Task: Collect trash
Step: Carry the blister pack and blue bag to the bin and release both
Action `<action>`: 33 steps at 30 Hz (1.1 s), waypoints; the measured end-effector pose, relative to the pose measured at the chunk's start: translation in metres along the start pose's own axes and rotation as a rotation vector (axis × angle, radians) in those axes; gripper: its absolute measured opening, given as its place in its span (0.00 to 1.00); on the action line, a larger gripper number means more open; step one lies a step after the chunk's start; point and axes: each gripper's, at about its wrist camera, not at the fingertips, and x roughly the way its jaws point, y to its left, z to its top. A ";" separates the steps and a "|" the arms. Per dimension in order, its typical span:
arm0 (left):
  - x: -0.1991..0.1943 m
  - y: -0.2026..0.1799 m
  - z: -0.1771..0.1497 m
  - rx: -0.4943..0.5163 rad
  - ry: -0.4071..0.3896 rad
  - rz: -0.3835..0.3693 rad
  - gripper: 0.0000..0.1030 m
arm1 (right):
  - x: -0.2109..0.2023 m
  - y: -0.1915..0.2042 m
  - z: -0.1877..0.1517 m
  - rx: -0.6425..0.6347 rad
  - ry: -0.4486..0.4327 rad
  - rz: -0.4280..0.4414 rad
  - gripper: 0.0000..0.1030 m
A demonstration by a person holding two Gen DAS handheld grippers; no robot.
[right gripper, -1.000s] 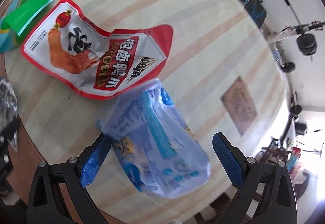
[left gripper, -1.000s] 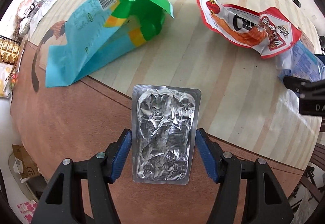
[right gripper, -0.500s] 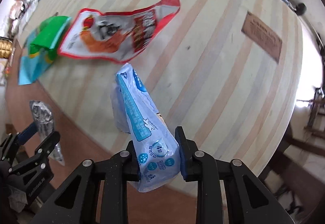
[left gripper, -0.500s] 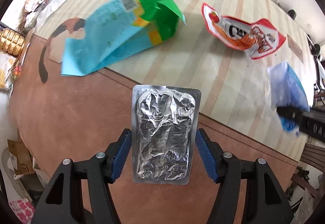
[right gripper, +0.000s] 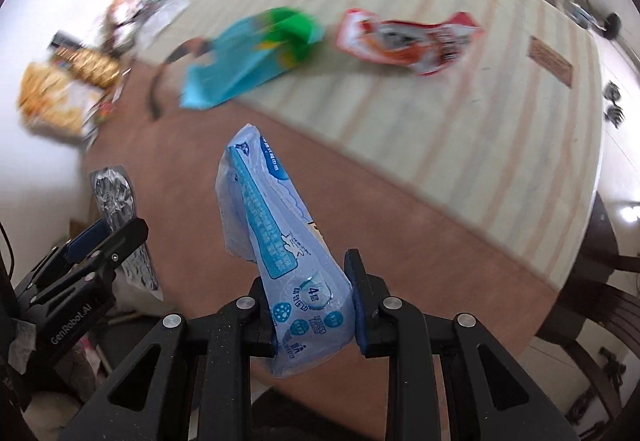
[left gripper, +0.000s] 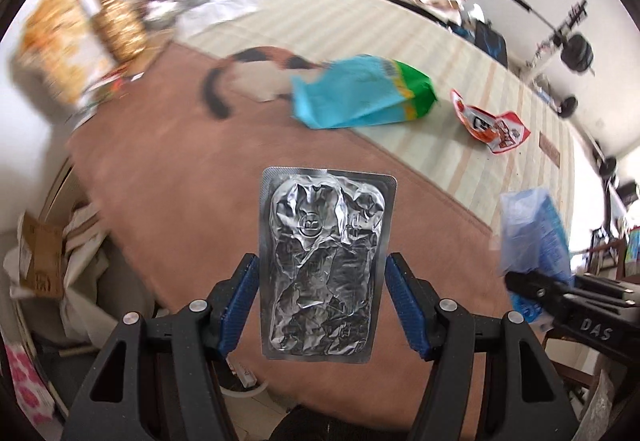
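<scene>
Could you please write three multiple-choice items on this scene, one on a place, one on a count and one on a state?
1. Where does the teal and green bag lie?
A. on the striped mat
B. in the left gripper
C. on a chair

2. How many wrappers remain on the striped mat?
A. none
B. two
C. four

3. What is the state of the right gripper?
A. open and empty
B. shut on the pale blue wrapper
C. shut on the silver foil pack

Key: 1 A, it rests flat on the stripes. 2 B, the teal bag and the red and white wrapper. 3 B, its jaws pinch the pale blue wrapper.
</scene>
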 end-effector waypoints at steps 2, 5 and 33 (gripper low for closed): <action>-0.013 0.031 -0.021 -0.044 -0.017 -0.003 0.60 | -0.003 0.031 -0.027 -0.039 0.002 0.015 0.27; -0.034 0.078 -0.055 -0.118 -0.029 -0.003 0.60 | 0.004 0.088 -0.059 -0.112 0.022 0.043 0.27; 0.358 0.370 -0.379 -0.783 0.464 -0.091 0.98 | 0.531 0.212 -0.289 -0.384 0.560 -0.053 0.38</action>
